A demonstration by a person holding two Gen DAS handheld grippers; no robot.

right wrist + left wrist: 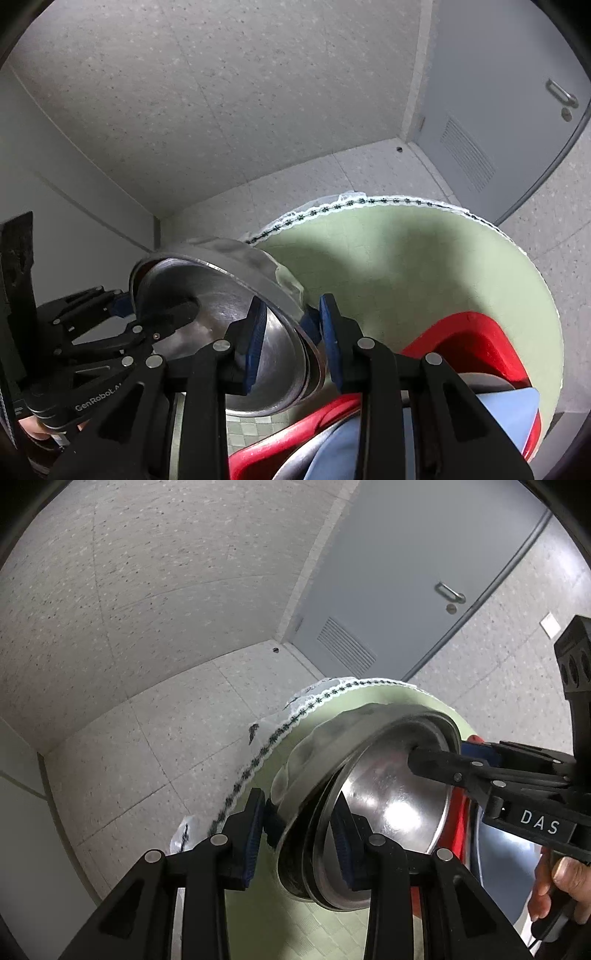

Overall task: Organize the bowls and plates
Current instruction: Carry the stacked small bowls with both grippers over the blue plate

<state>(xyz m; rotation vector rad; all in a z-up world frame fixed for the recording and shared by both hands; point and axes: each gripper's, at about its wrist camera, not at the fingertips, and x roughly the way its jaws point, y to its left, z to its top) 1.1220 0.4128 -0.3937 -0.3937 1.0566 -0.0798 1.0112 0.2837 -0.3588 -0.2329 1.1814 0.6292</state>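
**Nested steel bowls held at both rims, tipped on edge**

The steel bowls point(388, 805) are held above the green-clothed bench point(424, 258), just beside the red basket point(472, 339). The left tool point(301, 834) is clamped across the near rim; the right tool point(291, 332) is clamped across the opposite rim (walls pinched between blue pads). Both grips are best kept equal so the nested pieces are not sheared apart. The openings face sideways; no long axis is seen, the bowls being round.
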